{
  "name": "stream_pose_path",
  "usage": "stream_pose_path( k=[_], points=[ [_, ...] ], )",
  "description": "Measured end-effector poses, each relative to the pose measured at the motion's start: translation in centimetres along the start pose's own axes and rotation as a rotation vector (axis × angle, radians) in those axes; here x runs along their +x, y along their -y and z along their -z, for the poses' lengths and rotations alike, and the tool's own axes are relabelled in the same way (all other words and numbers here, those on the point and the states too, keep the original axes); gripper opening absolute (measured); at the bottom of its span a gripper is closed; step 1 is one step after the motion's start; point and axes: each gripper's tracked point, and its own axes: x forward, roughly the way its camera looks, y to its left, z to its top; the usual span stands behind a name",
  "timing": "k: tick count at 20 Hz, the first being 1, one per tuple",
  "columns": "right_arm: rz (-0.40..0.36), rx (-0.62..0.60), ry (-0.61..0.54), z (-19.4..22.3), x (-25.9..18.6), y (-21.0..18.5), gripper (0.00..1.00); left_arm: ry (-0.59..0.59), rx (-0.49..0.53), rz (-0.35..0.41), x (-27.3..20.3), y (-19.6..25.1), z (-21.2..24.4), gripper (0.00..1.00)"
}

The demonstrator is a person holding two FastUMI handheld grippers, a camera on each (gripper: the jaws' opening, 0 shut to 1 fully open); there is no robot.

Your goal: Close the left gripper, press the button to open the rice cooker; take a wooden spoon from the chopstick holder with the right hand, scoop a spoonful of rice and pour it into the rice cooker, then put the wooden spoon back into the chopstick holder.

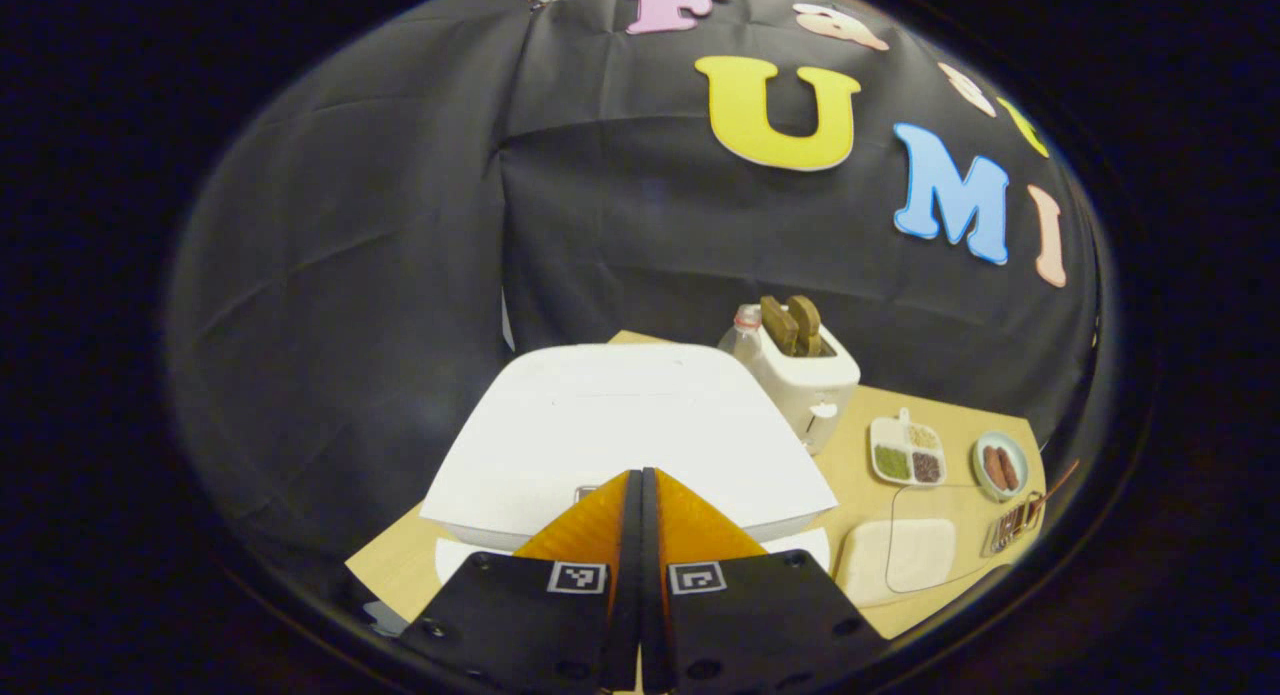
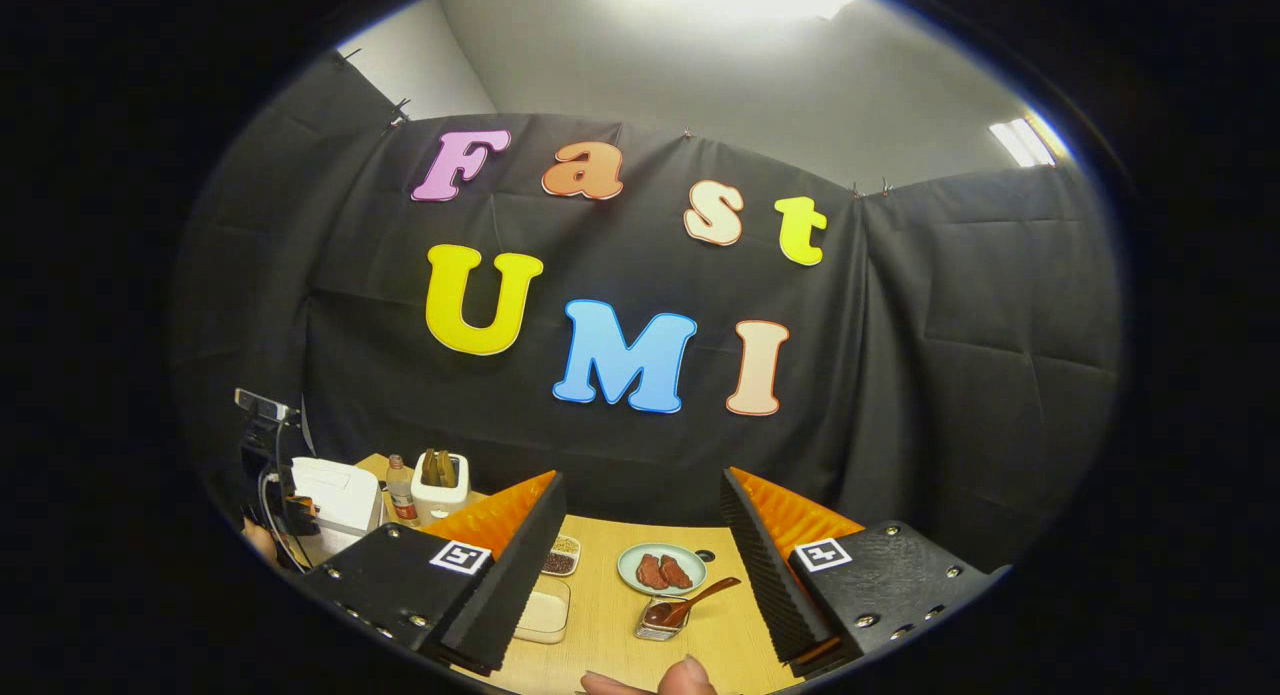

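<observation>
1. My left gripper [image 1: 640,472] is hovering with its two fingers pressed flat together, nothing between them, tips pointing at the front edge of the white rice cooker [image 1: 625,430].
2. The rice cooker's lid is lying down flat, and a small metallic button [image 1: 585,493] is peeking out just left of my fingertips; I cannot tell whether the tips are touching it.
3. In the left gripper view, a white toaster [image 1: 806,380] with two brown slices standing in its slots is sitting just behind and right of the cooker, with a small bottle [image 1: 745,333] touching or nearly touching its left side.
4. Farther right on the wooden table [image 1: 860,455], a divided dish of grains [image 1: 907,452] and a small plate of sausages [image 1: 1000,466] are resting side by side.
5. A clear container of white rice [image 1: 897,558] is sitting in front of the divided dish.
6. My right gripper [image 2: 640,550] is hanging spread wide apart above the table, gripping nothing.
7. In the right gripper view, the wooden spoon [image 2: 693,601] is leaning tilted in the chopstick holder [image 2: 660,619], handle slanting up to the right, just in front of the sausage plate.
8. The rice container is lying left of the holder, partly hidden behind my left-hand finger.
9. Fingertips of a hand [image 2: 650,683] are showing at the bottom edge.
</observation>
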Motion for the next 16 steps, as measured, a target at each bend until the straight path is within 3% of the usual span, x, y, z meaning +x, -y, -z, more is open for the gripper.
stream_pose_path(
  k=[9, 10, 16],
  points=[
    [-0.027, 0.01, -0.003, 0.5, -0.7, -0.4, 0.95, 0.207, -0.073, 0.019, -3.5, -0.9, -5.1, 0.09],
    [-0.027, 0.011, -0.003, 0.4, -0.8, -0.3, 0.95, 0.214, -0.074, 0.012, -3.8, -1.0, -5.4, 0.06],
    [-0.032, 0.019, 0.001, 0.5, -1.5, 0.0, 0.94, 0.193, -0.105, 0.01, -4.9, -1.9, -4.2, 0.09]
  ],
)
